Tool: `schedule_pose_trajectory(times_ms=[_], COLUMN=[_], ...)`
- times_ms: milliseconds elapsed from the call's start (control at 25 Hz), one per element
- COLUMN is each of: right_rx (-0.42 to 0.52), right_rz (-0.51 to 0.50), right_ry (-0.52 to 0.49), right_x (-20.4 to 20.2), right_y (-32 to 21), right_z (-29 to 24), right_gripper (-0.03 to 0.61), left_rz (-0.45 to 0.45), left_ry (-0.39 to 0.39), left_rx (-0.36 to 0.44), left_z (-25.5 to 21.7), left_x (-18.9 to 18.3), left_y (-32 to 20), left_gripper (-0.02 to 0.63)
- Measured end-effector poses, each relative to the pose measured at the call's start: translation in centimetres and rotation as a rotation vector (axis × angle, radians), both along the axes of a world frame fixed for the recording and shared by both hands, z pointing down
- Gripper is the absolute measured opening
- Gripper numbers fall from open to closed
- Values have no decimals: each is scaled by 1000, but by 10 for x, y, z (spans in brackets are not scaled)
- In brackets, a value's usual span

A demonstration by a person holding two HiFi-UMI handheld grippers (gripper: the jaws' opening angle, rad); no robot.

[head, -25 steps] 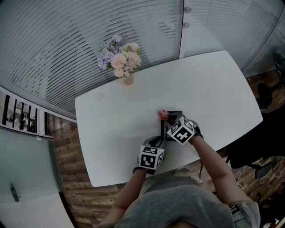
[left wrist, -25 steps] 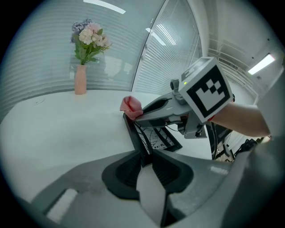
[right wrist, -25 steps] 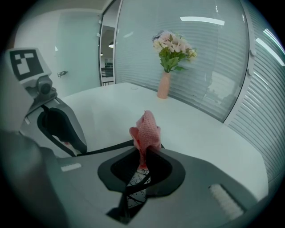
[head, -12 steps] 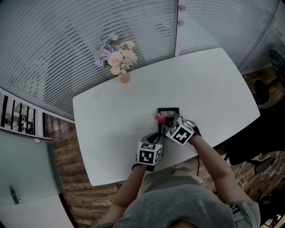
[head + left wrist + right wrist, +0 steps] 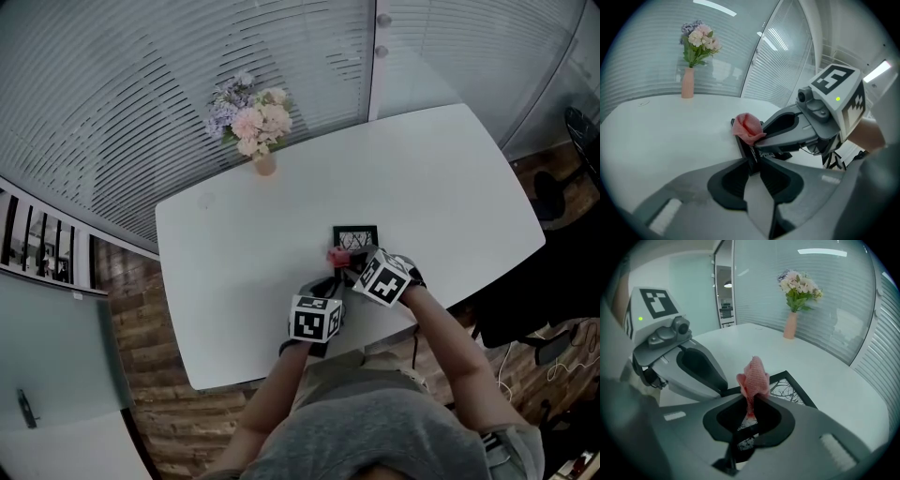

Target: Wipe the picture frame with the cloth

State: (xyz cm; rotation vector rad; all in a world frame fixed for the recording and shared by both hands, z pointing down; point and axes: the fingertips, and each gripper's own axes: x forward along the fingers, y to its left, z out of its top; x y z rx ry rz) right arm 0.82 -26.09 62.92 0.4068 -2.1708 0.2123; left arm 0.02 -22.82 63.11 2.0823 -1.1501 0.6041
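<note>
Left tongs (image 5: pixel 753 165) were closed on the near edge of the picture frame (image 5: pixel 744 149), which lay on the tabletop (image 5: pixel 441 178). Right tongs (image 5: pixel 751 404), angled inward, gripped the pink cloth (image 5: pixel 753 375) over the frame.

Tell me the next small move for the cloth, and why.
Probably sweep the cloth across the picture frame toward its far corner: the right tongs pinch the cloth over the frame's near edge, the left tongs clamp the frame, and most of its face lies beyond the cloth.
</note>
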Motion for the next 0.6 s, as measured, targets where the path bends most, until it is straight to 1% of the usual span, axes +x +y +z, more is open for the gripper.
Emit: schedule_pose_trajectory(times_ms=[160,360,600], right_rx=[-28,-37,-58], right_rz=[-18,-48,-49], right_ry=[2,18,24], right_x=[0,1,1], right_y=[10,20,26], right_z=[1,1,0], right_gripper=[46,46,44], left_rz=[-4,-14,-15], left_ry=[-5,-16,-22], left_rx=[1,4,2], left_z=[0,1,1], left_x=[-1,-1,-1], left_y=[2,0,0], left_gripper=[84,83,83])
